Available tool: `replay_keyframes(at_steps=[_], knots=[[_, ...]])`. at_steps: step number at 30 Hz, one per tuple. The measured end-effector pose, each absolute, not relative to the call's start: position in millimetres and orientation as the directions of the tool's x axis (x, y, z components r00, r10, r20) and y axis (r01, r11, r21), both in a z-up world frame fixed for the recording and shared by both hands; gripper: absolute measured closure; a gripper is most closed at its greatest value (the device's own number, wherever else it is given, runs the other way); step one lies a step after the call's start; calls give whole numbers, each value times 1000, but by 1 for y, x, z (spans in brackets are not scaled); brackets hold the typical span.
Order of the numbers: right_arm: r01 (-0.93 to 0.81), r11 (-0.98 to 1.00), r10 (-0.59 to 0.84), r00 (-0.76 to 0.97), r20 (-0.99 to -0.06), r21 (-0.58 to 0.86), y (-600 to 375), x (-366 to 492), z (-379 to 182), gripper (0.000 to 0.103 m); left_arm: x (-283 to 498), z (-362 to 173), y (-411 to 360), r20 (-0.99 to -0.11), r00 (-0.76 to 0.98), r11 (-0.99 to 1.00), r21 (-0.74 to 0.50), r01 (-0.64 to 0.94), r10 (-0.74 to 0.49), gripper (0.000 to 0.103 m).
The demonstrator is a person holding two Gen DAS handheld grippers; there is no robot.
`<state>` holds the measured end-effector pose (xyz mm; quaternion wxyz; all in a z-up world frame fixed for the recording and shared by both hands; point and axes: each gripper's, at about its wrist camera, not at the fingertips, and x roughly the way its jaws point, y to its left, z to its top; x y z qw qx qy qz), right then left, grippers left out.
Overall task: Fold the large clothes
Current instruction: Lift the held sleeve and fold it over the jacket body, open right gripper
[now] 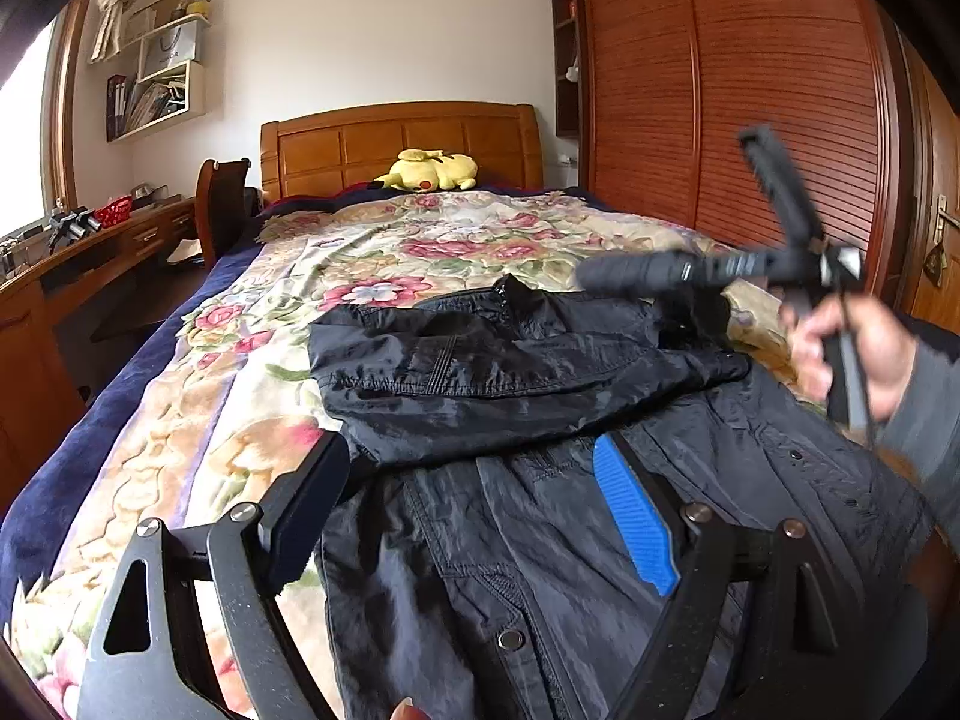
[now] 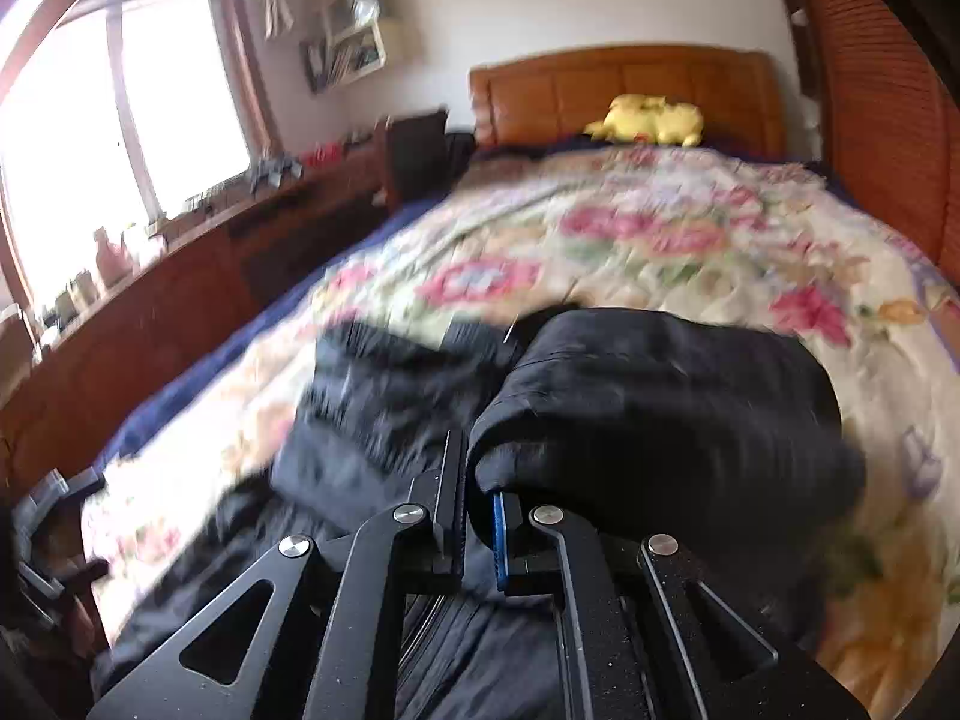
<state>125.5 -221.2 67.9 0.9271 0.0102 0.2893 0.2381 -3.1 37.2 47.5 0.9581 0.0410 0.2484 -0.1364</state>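
While blurred, right gripper seemingly pinching black jacket, left gripper agape

Bedroom w/ white walls. Wooden headboard at far end, louvred wardrobe on right. Desk along left under bright window; wall shelves above. Daylight.
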Motion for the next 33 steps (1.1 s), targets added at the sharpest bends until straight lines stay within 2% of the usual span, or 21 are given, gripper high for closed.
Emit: replay_keyframes(at_steps=[7, 16, 22, 33], knots=[[-436, 887, 432, 661, -614, 155, -197, 130, 19, 97, -9, 45, 38, -491, 841, 962, 20, 272, -227, 19], [-430, 902, 324, 644, -693, 22, -159, 130, -16, 91, -11, 44, 39, -480, 851, 967, 18, 253, -214, 19], [-420, 907, 282, 609, -741, 0, -143, 145, -43, 85, -6, 40, 37, -478, 854, 970, 14, 243, -207, 19], [-421, 907, 276, 625, -730, -18, -144, 144, -52, 81, 4, 31, 37, -475, 862, 977, 17, 212, -178, 19]])
